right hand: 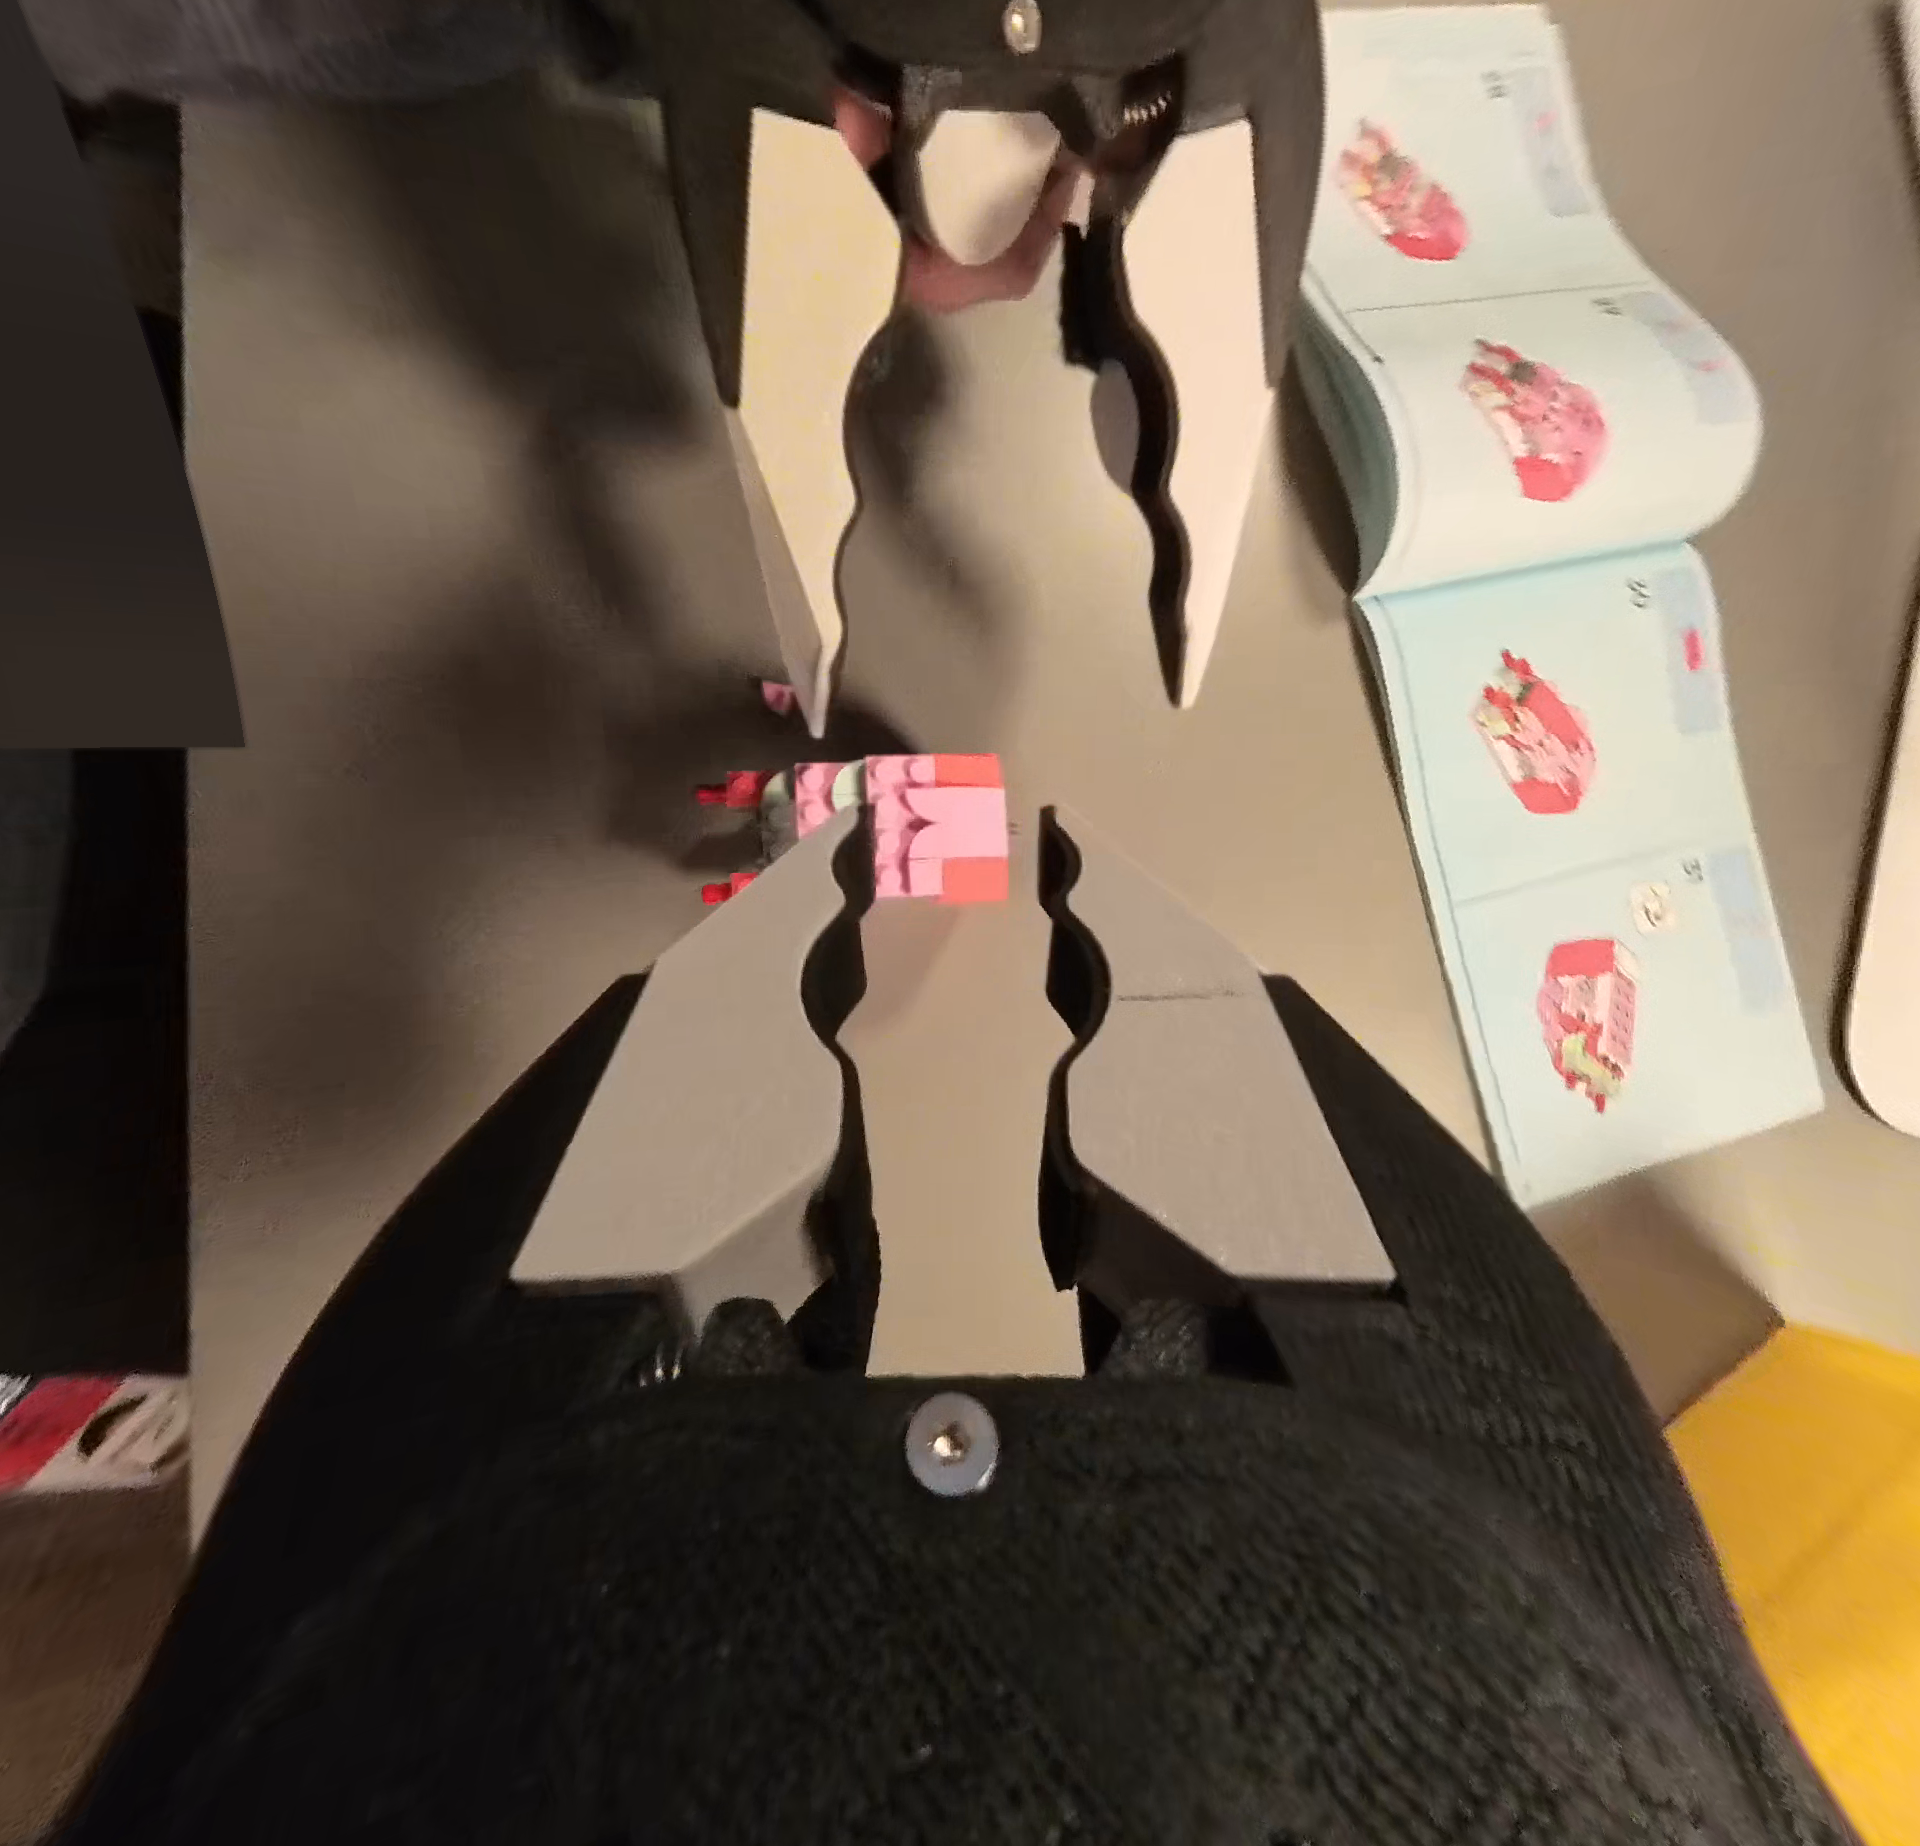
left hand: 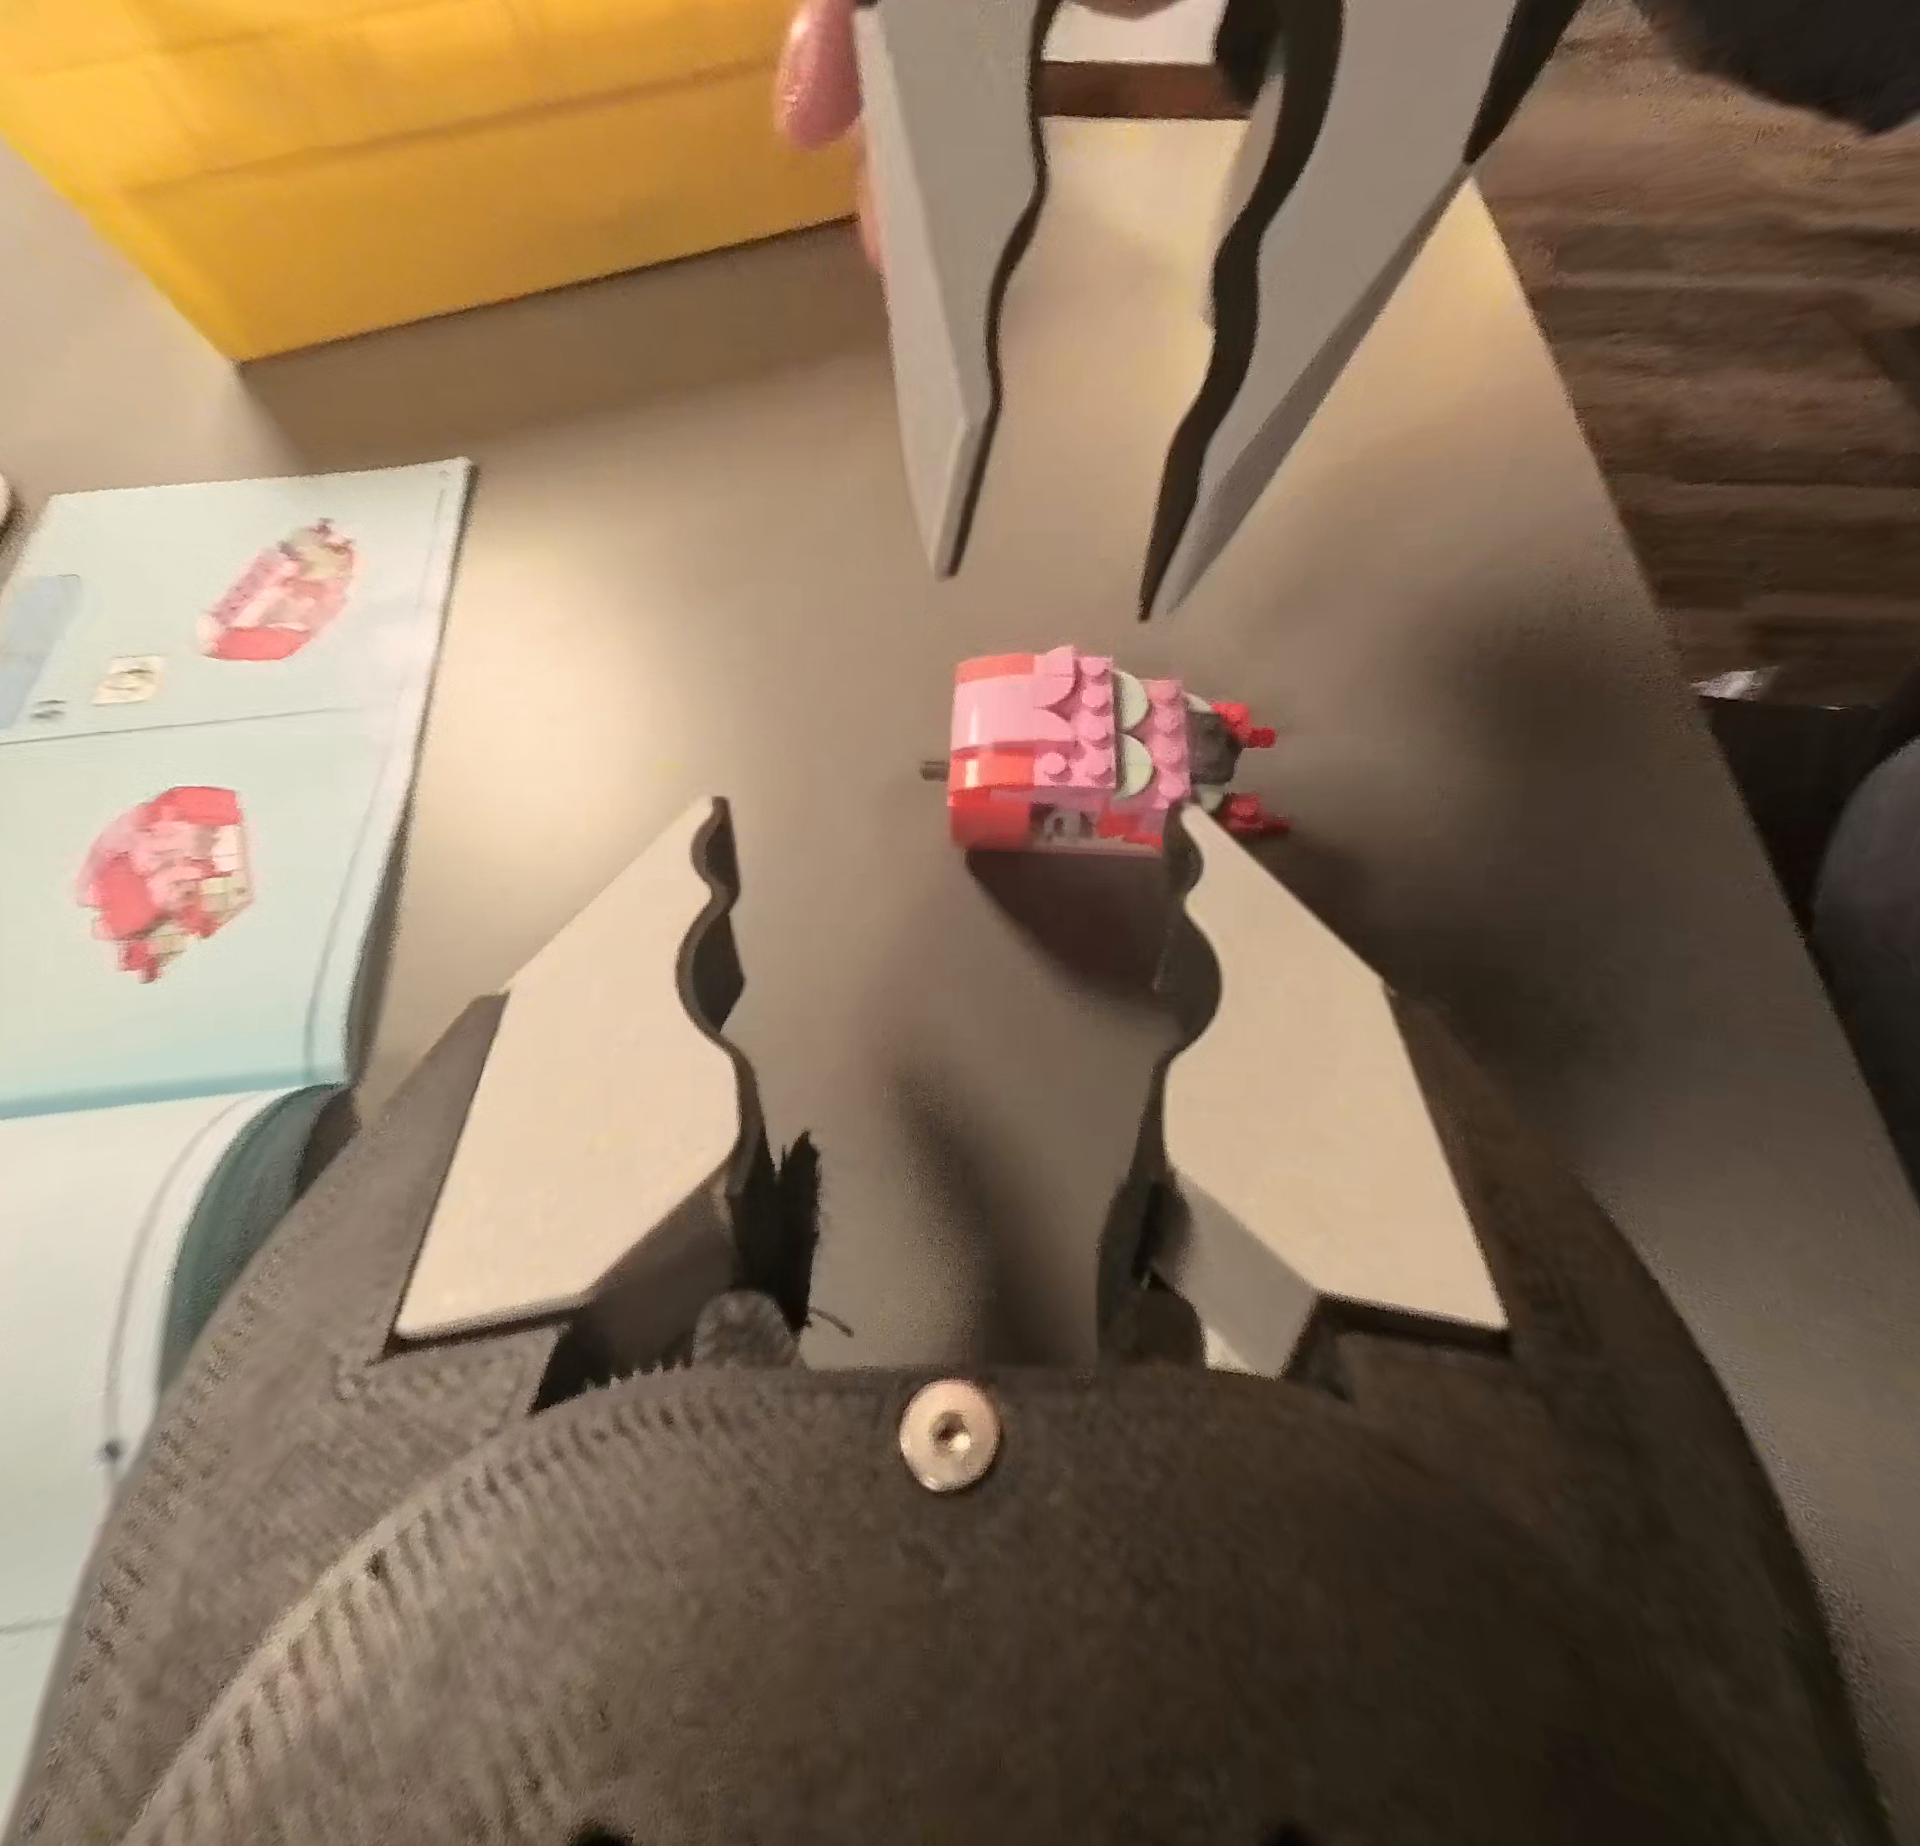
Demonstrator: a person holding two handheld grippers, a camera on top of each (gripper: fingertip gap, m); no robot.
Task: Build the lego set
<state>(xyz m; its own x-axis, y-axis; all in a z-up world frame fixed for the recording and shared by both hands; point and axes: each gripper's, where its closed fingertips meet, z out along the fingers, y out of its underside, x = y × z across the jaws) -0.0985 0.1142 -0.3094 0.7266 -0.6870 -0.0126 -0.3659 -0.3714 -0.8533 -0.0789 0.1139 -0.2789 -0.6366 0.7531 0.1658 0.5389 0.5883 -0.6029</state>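
Left wrist view: your left gripper [left hand: 956, 820] stands wide and holds nothing. The brick model [left hand: 1081, 757], pink and red with small red claws at its right end, lies on the grey table [left hand: 644, 653] at mid-frame, just past the fingertips. Your right-hand fingertip [left hand: 1195, 840] sits at the model's near lower corner; whether it touches, you cannot tell through the blur. The other gripper [left hand: 1049, 591] comes down from the top of the frame, its tips parted and just above the model, apart from it. A booklet [left hand: 260, 757] with pale blue pages lies open at the left edge, and a yellow box [left hand: 416, 113] fills the upper left.

Right wrist view: your right gripper [right hand: 951, 820] is narrowly parted and grips nothing. The model [right hand: 935, 830] lies just beyond the tips; the left fingertip [right hand: 831, 840] overlaps its middle, the right one [right hand: 1055, 840] stands clear of its red end. The opposite gripper [right hand: 997, 716] hangs wide from the top. The booklet [right hand: 1558, 653] spreads down the right side.
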